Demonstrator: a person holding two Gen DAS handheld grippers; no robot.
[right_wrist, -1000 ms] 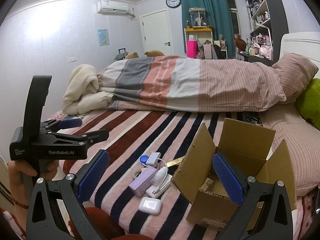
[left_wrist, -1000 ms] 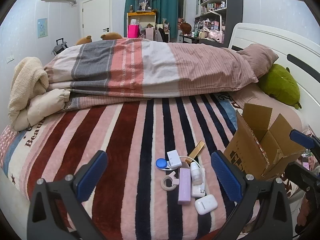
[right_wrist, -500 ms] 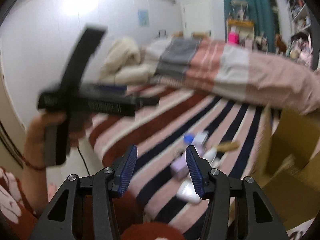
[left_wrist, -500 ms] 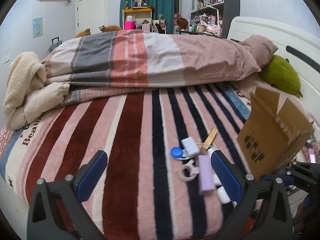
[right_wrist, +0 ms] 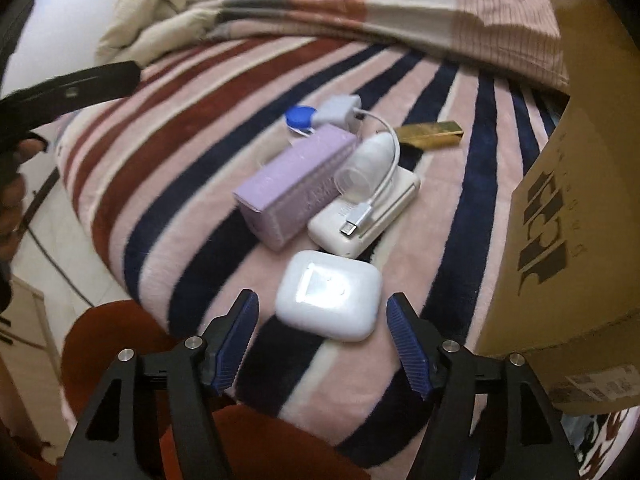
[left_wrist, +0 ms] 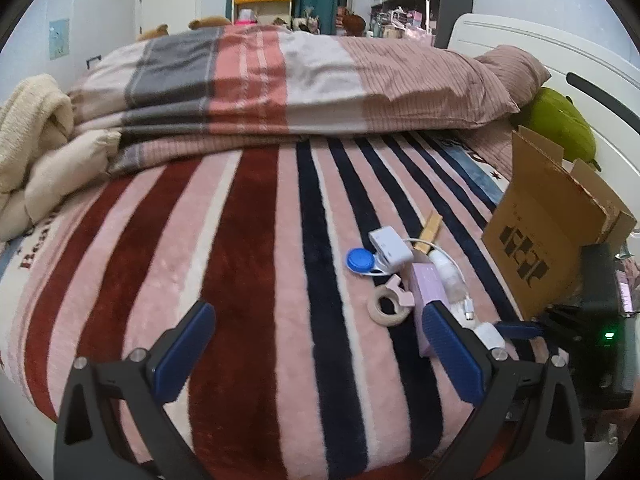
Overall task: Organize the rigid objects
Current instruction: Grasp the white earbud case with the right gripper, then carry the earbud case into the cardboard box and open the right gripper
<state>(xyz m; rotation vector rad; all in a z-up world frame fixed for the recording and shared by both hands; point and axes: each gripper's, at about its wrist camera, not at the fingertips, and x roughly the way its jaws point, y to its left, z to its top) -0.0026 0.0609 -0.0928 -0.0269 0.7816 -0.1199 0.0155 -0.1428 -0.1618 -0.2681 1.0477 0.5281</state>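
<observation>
A white earbud case (right_wrist: 328, 294) lies on the striped blanket just beyond my right gripper (right_wrist: 322, 334), which is open and empty, its tips level with the case's near sides. Behind the case lie a lilac box (right_wrist: 294, 188), a white power bank (right_wrist: 366, 212) with a cable and clear-capped bottle on it, a gold bar (right_wrist: 432, 132), a blue cap (right_wrist: 300, 117) and a white adapter (right_wrist: 340, 110). My left gripper (left_wrist: 316, 348) is open and empty above the blanket, left of the same pile: tape roll (left_wrist: 388, 306), lilac box (left_wrist: 428, 292), earbud case (left_wrist: 490, 334).
An open cardboard box (right_wrist: 568, 216) stands right of the pile, also in the left wrist view (left_wrist: 548, 236). A folded striped duvet (left_wrist: 280, 84), cream blanket (left_wrist: 32, 128) and green plush (left_wrist: 560, 120) lie at the far side of the bed. The bed edge is just below my right gripper.
My right gripper has swung down and in to the earbud case and opened a little wider. My left gripper has moved lower and closer to the blanket.
</observation>
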